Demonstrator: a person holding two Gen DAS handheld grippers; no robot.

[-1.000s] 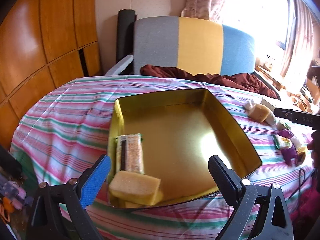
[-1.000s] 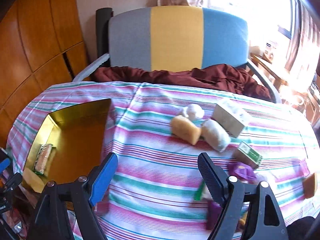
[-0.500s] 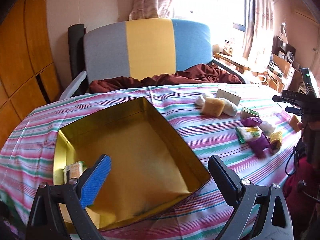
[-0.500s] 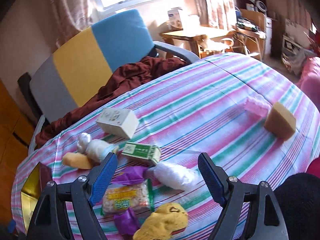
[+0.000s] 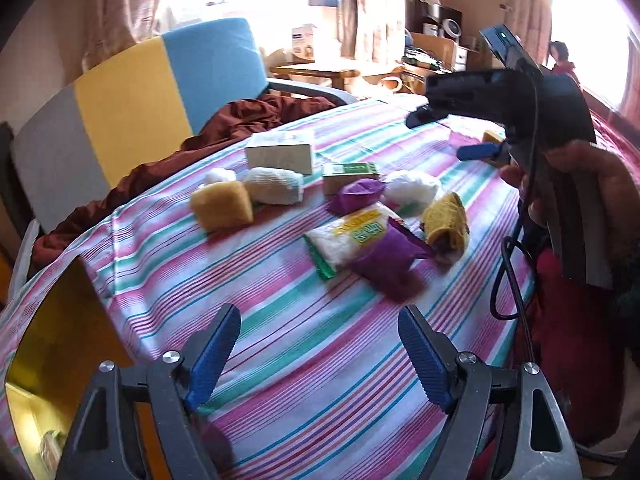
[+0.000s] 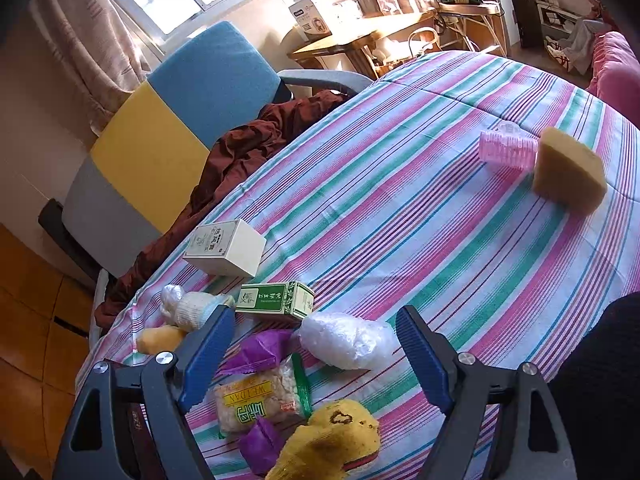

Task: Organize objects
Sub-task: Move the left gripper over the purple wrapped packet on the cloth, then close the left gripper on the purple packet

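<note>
Jaws of both grippers gape (empty) above the crinkly snack packet (image 6: 262, 402).

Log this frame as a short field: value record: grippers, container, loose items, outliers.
left gripper: open, empty, above the striped tablecloth
right gripper: open, empty, over the item cluster
gold tin: at the table's left edge, open; contents barely visible
cluster: white box, green box, white plastic bag, snack packet, purple wrappers, yellow plush, rolled white cloth, yellow sponge
outliers: pink hair roller touching a second sponge, far right of table
background: chair with brown cloth
</note>
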